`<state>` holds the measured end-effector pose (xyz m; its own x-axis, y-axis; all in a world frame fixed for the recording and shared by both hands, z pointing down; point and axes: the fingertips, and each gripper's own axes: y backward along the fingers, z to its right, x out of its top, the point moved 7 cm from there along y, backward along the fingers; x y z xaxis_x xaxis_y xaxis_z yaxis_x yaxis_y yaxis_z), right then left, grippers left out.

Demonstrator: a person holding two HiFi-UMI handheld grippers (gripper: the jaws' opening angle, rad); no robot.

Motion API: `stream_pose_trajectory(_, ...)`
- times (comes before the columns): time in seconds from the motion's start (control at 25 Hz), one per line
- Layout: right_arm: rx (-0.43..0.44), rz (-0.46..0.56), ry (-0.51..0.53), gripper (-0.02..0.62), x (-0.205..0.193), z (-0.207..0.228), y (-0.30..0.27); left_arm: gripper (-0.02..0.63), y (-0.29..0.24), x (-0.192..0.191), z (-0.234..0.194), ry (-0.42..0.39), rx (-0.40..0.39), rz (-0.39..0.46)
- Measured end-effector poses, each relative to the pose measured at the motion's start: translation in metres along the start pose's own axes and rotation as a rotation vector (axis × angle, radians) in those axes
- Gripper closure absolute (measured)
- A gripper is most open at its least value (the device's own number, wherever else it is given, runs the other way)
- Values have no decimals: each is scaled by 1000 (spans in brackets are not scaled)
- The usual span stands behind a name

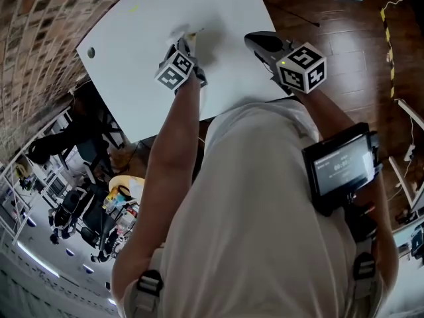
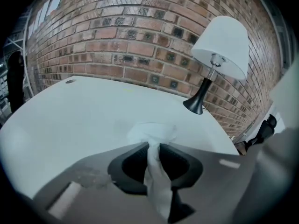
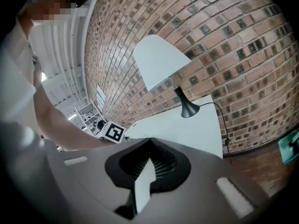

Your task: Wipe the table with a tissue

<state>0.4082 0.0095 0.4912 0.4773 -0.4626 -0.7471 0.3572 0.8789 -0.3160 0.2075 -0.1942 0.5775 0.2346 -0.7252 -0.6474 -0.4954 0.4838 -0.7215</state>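
- My left gripper (image 2: pixel 154 146) pinches the tissue (image 2: pixel 152 132). Its free wad bulges just ahead of the jaw tips, apparently touching the table (image 2: pixel 70 120).
- This gripper pitches downward, so I judge the wad would lead any stroke toward the brick wall (image 2: pixel 140 41).
- My right gripper (image 3: pixel 150 141) has its jaws pressed together on nothing. It sits beside the left, apart from the tissue.
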Motion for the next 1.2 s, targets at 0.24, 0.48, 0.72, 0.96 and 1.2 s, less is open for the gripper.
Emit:
stream_pose_trajectory(0.24, -8, 11, -8, 589, 2, 10, 15, 525, -7, -7, 43, -146, -8, -12)
stream_pose_trajectory(0.48, -18, 23, -9, 589, 2, 14, 30, 528, -8, -13, 73, -300, 7, -31)
stream_pose_trajectory(0.72, -27, 31, -16, 589, 0, 16, 32, 531, -17, -21, 90, -440, -91, -58)
stream_pose_trajectory(0.96, -35, 35, -14, 589, 2, 17, 31, 507, -19, -22, 96, -489, -193, -79)
stream_pose_trajectory(1.2, -34, 38, -10, 589, 4, 18, 31, 330, -11, -24, 99, -525, -309, -104)
